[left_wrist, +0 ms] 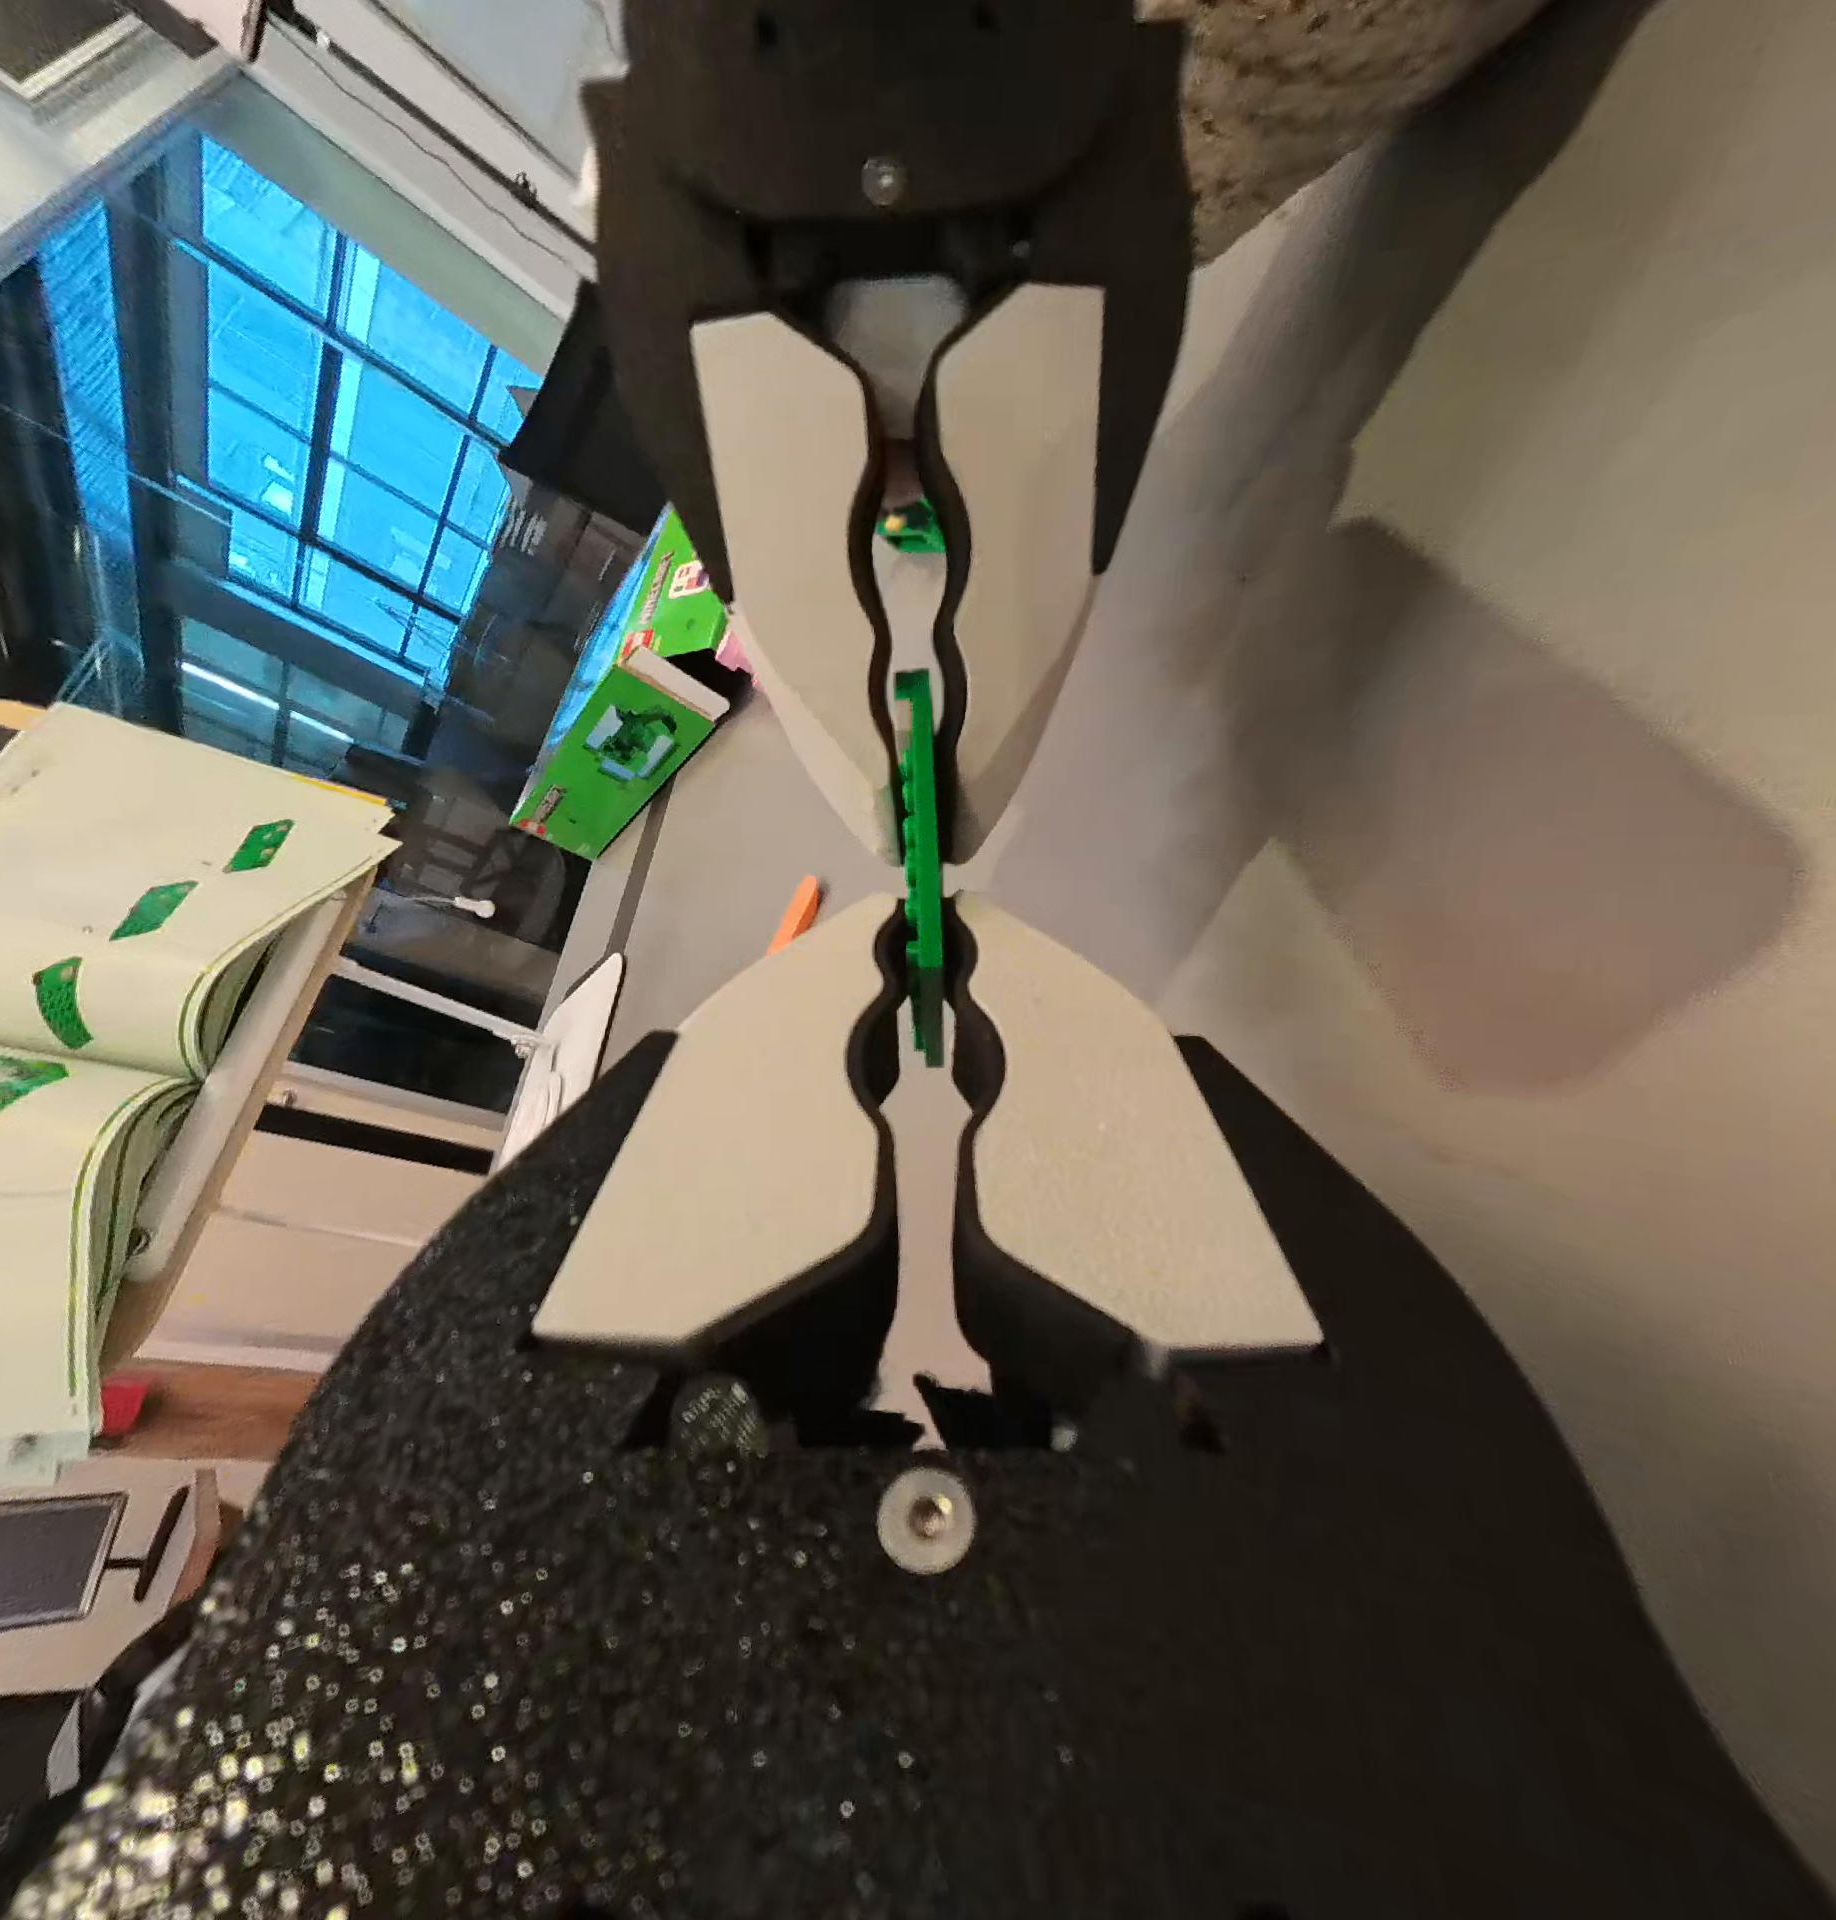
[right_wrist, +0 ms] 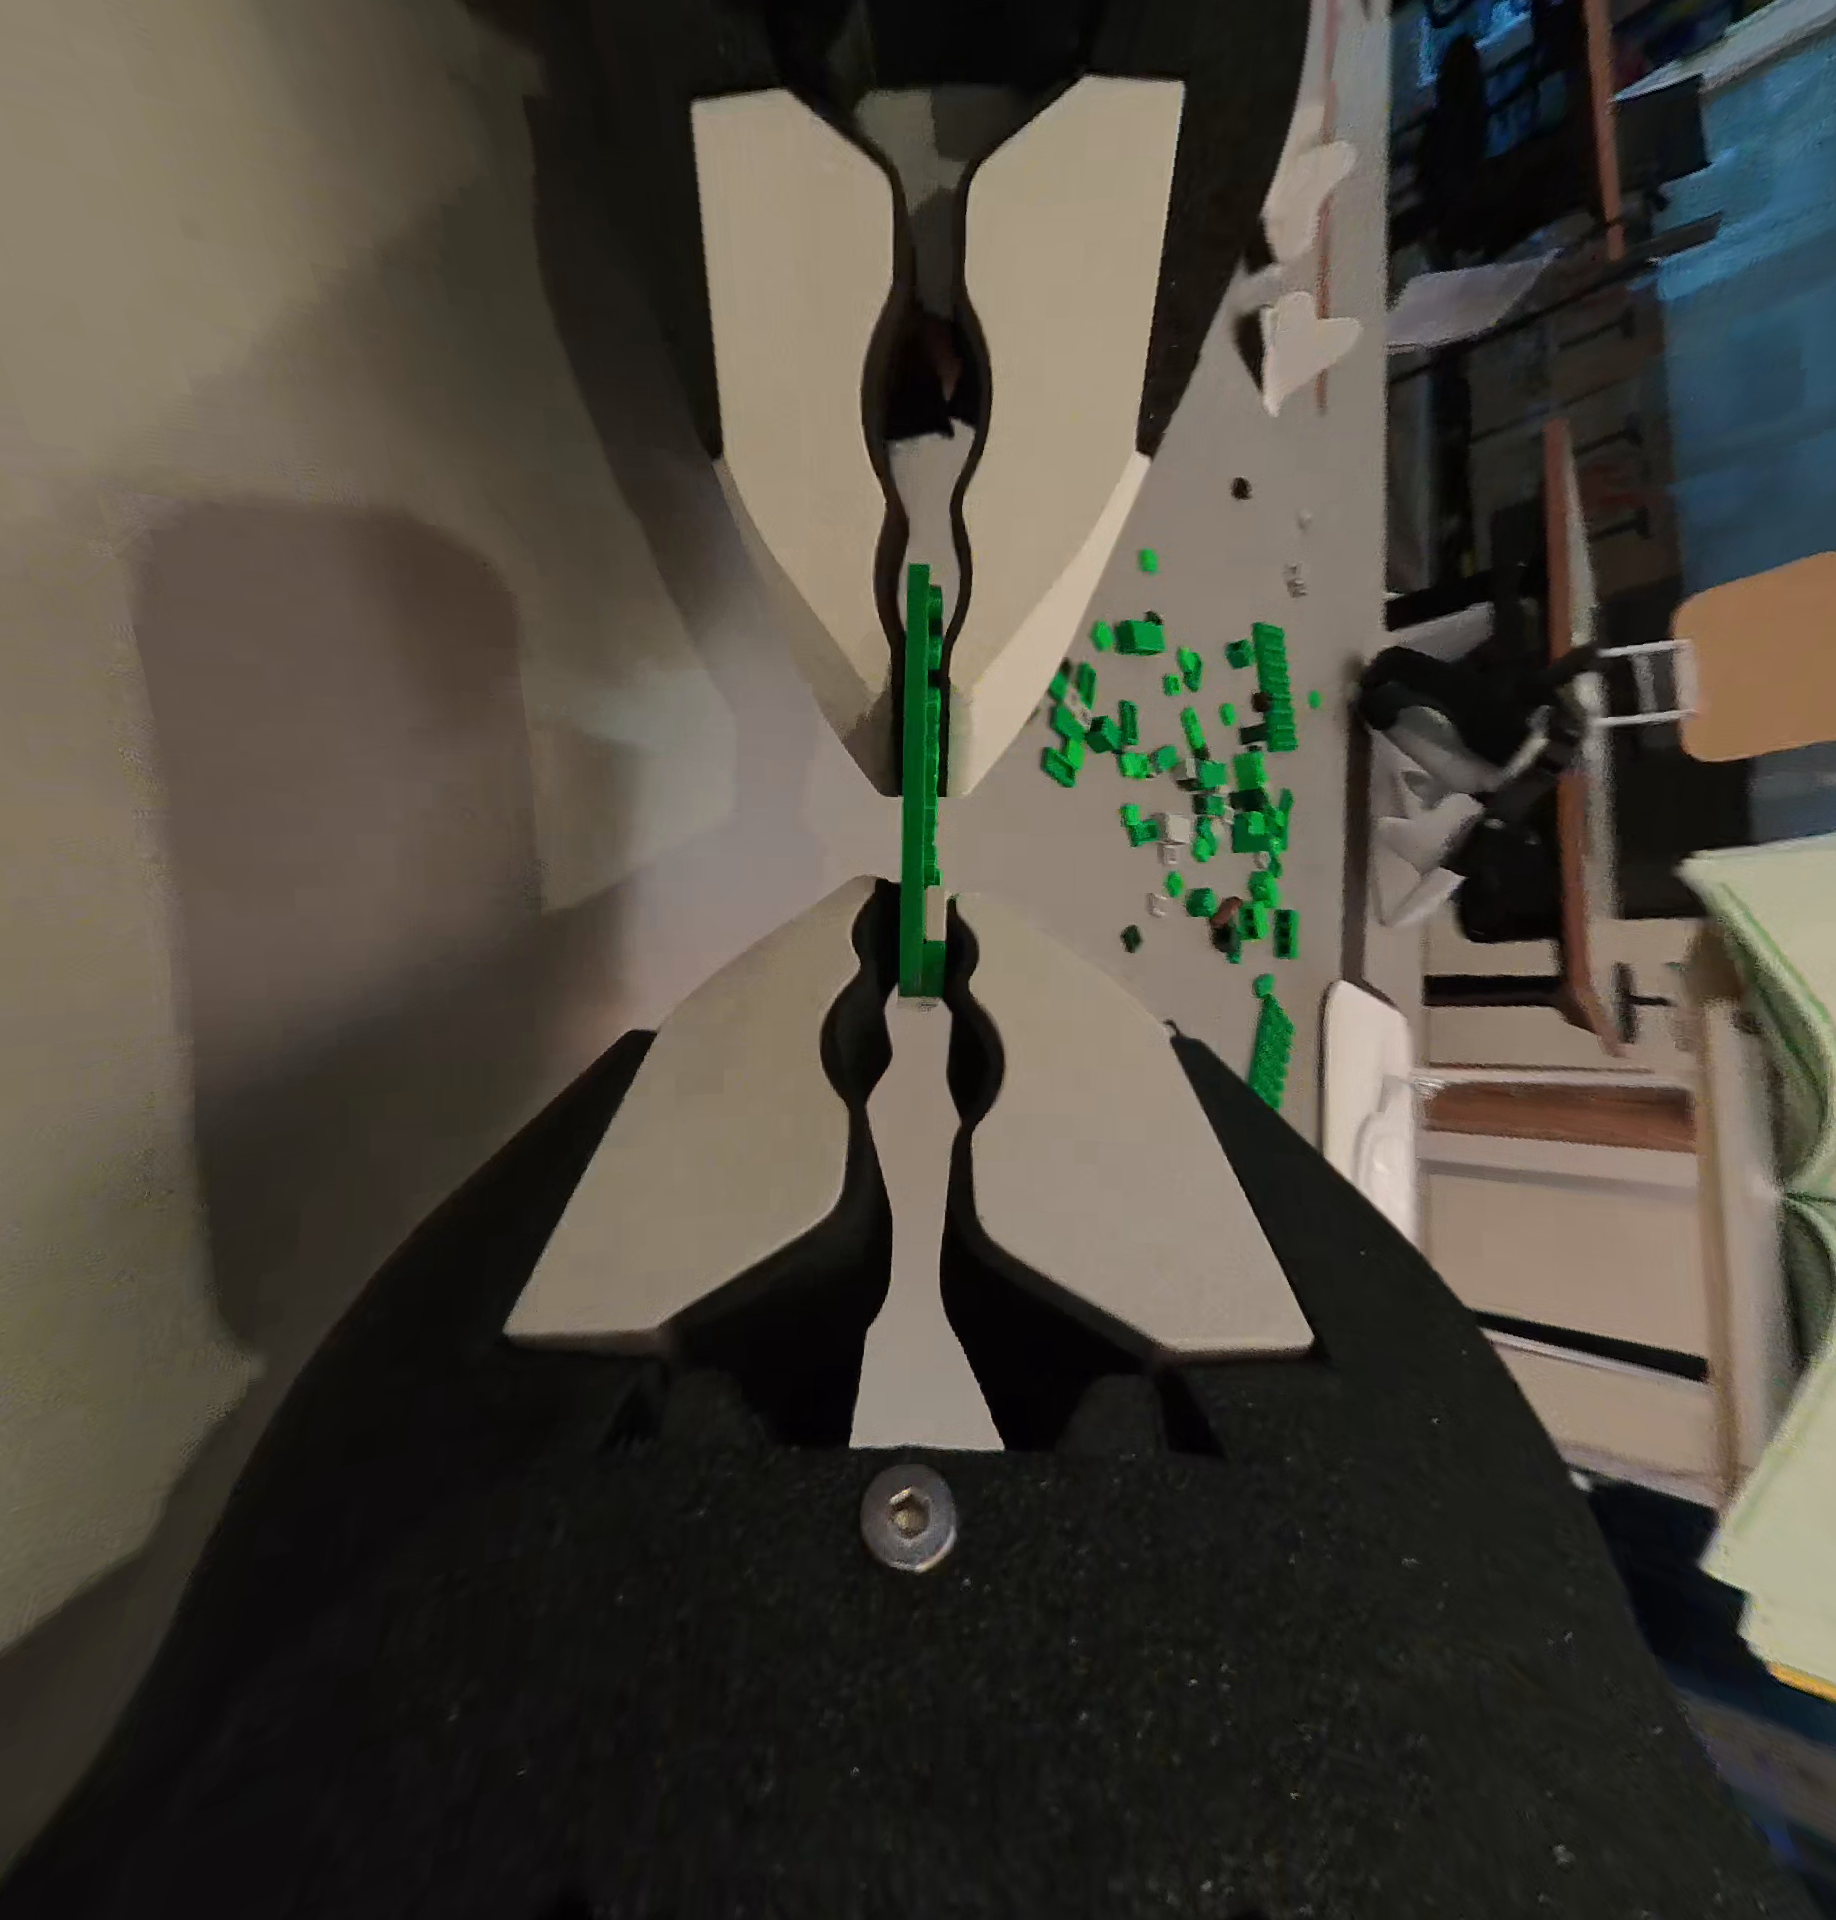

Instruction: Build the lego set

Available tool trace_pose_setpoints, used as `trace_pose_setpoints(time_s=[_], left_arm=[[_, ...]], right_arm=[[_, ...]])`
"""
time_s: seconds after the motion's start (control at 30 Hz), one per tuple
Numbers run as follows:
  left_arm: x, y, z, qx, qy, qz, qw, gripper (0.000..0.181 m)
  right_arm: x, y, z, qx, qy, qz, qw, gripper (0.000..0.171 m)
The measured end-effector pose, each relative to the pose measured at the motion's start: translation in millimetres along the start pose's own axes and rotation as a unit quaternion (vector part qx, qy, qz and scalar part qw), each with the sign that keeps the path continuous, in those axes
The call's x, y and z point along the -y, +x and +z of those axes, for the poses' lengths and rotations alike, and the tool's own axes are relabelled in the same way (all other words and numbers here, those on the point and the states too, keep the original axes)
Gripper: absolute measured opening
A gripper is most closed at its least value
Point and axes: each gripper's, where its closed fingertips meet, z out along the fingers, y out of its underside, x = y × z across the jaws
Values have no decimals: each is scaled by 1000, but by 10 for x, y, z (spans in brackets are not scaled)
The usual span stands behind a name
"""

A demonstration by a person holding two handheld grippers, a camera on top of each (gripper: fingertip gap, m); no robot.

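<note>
A flat green lego plate [left_wrist: 926, 878] with smaller green pieces on it is held edge-on in the air between the two grippers, which face each other tip to tip. My left gripper [left_wrist: 924, 920] is shut on its near end, and my right gripper [left_wrist: 926, 831] comes in from the top, shut on its far end. In the right wrist view the plate [right_wrist: 916, 821] stands the same way. There my right gripper [right_wrist: 912, 914] is shut on the near end and my left gripper [right_wrist: 919, 769] on the far end.
Several loose green bricks [right_wrist: 1194, 769] lie scattered on the grey table [right_wrist: 1101, 520], with another green plate [right_wrist: 1269, 1049] beside a white tray [right_wrist: 1371, 1101]. A green lego box [left_wrist: 623, 717], an orange piece [left_wrist: 794, 914] and the open instruction booklet [left_wrist: 114, 987] stand at the side.
</note>
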Motion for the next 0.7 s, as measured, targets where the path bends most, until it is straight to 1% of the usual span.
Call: trace_pose_setpoints(time_s=[0.23,0.3,0.37,0.4,0.43,0.47,0.53,0.6,0.7], left_arm=[[79,91,-2,-16,19,31,999,6],[70,77,10,-9,11,14,1000,6],[41,-50,14,25,4,-30,999,6],[30,-118,3,37,6,-62,997,18],[8,-138,7,28,5,-102,994,29],[-7,-118,23,0,3,-157,988,41],[-1,-88,41,-49,18,-261,964,65],[11,-96,27,-74,37,-321,943,63],[65,-110,0,-100,62,-372,921,57]], right_arm=[[36,-118,-63,96,38,29,994,7],[12,-89,-51,91,38,31,995,7],[4,49,-36,34,38,5,999,7],[10,98,-35,12,36,-6,999,6],[30,164,-43,-19,40,-19,999,7],[58,197,-57,-42,47,-40,997,6],[63,218,-60,-69,33,-79,994,7],[82,234,-70,-99,23,-127,987,7],[80,279,-81,-139,-3,-193,971,6]])
